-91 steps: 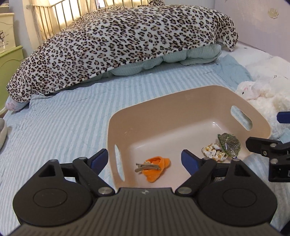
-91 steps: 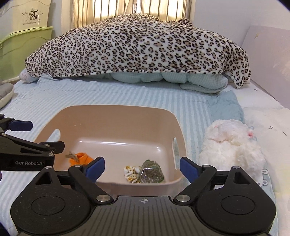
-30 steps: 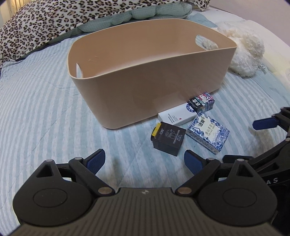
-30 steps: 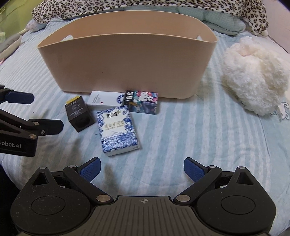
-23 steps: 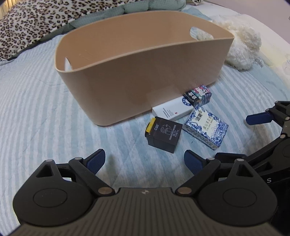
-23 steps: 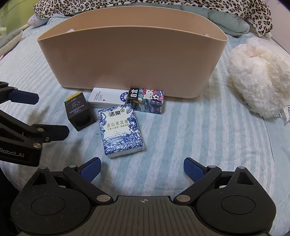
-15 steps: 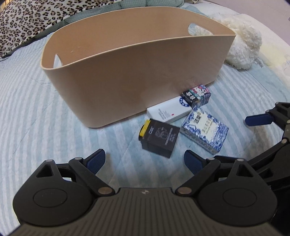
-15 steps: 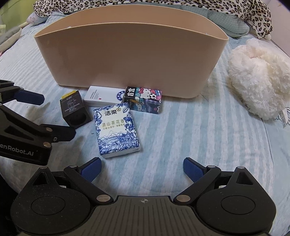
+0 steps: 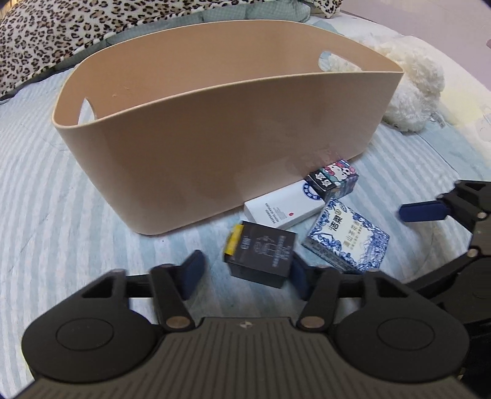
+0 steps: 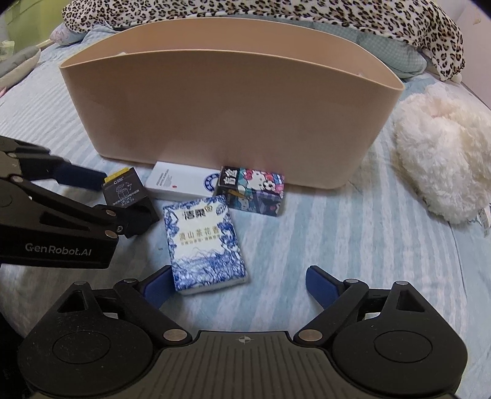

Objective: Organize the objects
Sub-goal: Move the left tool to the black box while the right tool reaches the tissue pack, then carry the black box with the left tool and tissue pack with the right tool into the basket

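A tan plastic basket (image 9: 214, 147) (image 10: 233, 116) stands on the striped bed. In front of it lie a black box with a yellow end (image 9: 260, 257) (image 10: 124, 191), a white flat box (image 9: 285, 208) (image 10: 181, 182), a cartoon-print box (image 9: 333, 181) (image 10: 251, 191) and a blue-and-white pack (image 9: 346, 239) (image 10: 204, 242). My left gripper (image 9: 245, 273) (image 10: 101, 199) is open, its jaws on either side of the black box. My right gripper (image 10: 236, 287) is open just before the blue-and-white pack; in the left wrist view it (image 9: 445, 227) shows at the right.
A white plush toy (image 9: 411, 89) (image 10: 442, 162) lies right of the basket. A leopard-print blanket (image 9: 46, 36) (image 10: 276, 12) is piled behind it. The light blue striped bedsheet (image 10: 337, 239) spreads all around.
Both grippers have dropped from above the basket to the bed in front of it. The left has moved in around the black box; the right has neared the blue-and-white pack.
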The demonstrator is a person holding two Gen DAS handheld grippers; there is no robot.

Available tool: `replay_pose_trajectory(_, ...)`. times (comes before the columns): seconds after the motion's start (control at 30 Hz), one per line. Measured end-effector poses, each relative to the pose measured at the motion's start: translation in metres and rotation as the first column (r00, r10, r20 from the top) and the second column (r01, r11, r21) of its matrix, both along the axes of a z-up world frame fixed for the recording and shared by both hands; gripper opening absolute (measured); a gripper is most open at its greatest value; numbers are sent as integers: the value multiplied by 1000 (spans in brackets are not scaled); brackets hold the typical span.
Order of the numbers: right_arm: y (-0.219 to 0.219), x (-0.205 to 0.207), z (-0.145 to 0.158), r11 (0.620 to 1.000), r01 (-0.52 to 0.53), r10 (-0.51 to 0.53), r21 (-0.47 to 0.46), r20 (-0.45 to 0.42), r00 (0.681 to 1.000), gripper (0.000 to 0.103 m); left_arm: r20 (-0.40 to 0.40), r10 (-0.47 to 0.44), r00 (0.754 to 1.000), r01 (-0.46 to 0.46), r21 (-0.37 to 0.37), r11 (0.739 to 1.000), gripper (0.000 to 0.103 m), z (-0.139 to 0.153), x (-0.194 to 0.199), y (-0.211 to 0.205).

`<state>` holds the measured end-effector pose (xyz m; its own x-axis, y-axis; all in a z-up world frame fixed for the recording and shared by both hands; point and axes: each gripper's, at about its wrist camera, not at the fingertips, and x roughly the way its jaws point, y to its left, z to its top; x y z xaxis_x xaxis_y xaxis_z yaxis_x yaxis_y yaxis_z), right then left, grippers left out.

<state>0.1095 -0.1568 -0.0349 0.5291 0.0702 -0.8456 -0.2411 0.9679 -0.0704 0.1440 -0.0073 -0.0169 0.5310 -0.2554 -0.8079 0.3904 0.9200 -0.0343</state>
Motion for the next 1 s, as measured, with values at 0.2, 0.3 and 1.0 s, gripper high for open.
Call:
replay_pose_trajectory(0.2,5,0,-2,999,-38,38,26,-2,999,62,37,10,999,-12,40,999,46,2,-5,-2)
replay_pose_trajectory(0.3,7,-2,-2,998,-54,54,29,5,999,50,42,21,999,-22,32,999,46,4,-7,3)
replay_pose_trajectory(1.0,-16,-11,24,996,-16,12,88,50,999,44,113,47,993,-49,22,999,46,26,-38,30)
